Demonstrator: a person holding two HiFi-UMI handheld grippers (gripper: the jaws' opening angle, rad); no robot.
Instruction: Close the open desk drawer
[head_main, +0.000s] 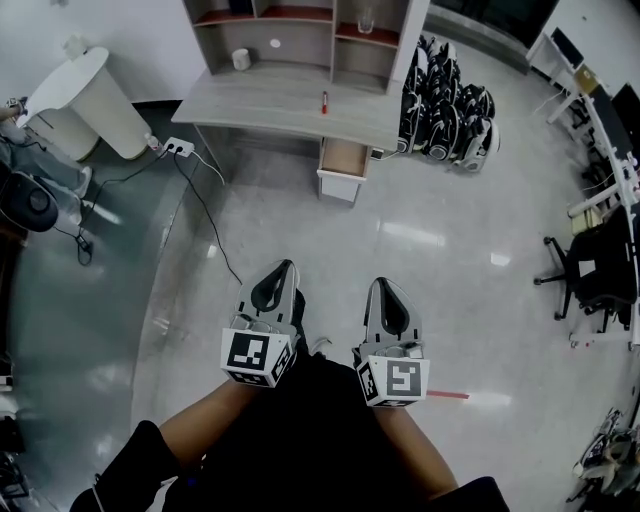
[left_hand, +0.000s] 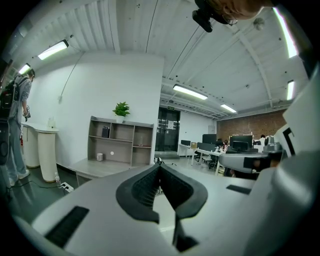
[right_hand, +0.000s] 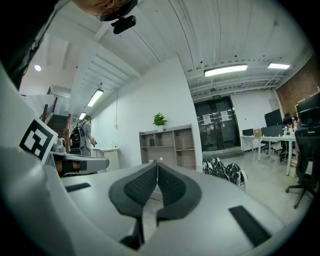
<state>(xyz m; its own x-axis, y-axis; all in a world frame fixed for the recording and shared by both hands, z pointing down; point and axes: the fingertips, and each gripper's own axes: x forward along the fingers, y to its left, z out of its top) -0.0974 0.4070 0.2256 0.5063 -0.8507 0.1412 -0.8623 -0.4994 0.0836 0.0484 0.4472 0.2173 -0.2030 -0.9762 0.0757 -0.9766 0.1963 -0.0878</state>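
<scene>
Well ahead, the drawer (head_main: 342, 168) hangs pulled out under the right end of the grey desk (head_main: 260, 105), white front, pale wood inside. Left gripper (head_main: 281, 268) and right gripper (head_main: 386, 285) both pinched together, empty.

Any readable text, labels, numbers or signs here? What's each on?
No text can be read.
Marker patterns only, no letters: left cube, right cube.
Too small to read: sign above the door; sheets on its glass.

Office: desk rows (right_hand: 264, 142), swivel chair (head_main: 588, 270)
</scene>
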